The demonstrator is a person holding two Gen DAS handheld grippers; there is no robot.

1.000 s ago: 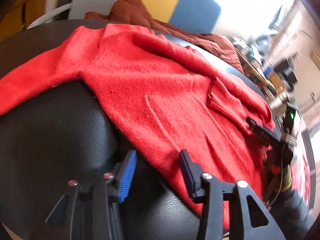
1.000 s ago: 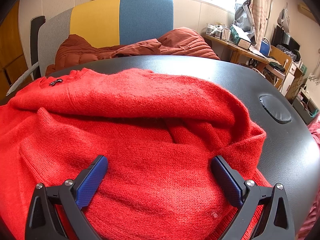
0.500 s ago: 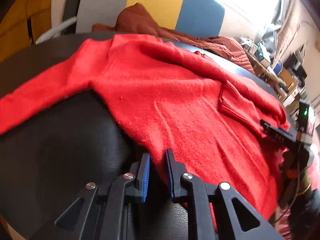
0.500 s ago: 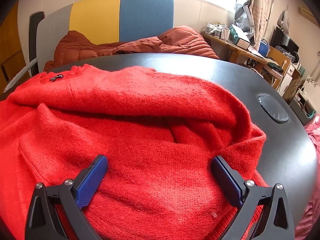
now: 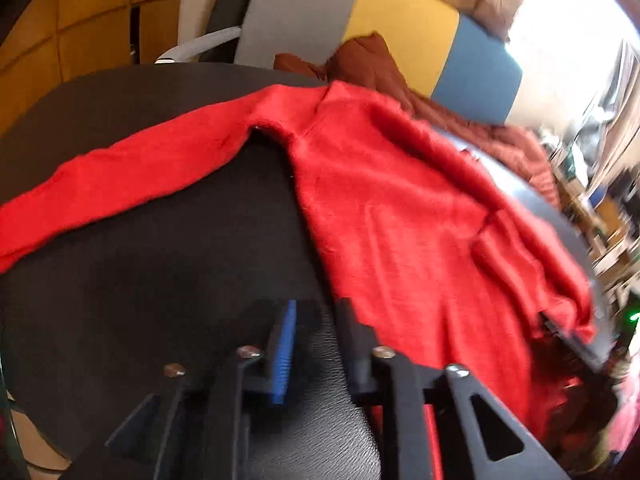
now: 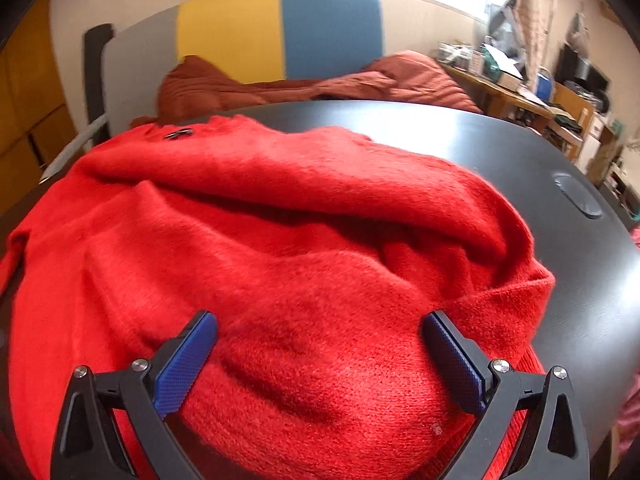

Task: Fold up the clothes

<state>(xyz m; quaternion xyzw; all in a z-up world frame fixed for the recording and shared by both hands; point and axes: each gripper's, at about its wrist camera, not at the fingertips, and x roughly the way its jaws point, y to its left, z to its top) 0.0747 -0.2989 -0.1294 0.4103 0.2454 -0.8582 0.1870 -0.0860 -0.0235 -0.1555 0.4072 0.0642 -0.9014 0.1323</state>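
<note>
Black padded tabletop (image 5: 168, 264): red knit sweater (image 6: 304, 264) spread rumpled, one sleeve (image 5: 132, 176) trailing left. Left gripper (image 5: 316, 344), a moment ago nearly closed at the hem, now slightly parted, holding nothing visible. Right gripper (image 6: 320, 360) wide open over the sweater. Fold unsecured.

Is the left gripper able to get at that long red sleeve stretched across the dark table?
Probably yes. The red knitted sleeve lies flat on the black table, ahead and left of the left gripper, with only bare tabletop between. Its jaws look nearly closed, so they would need opening first.
</note>
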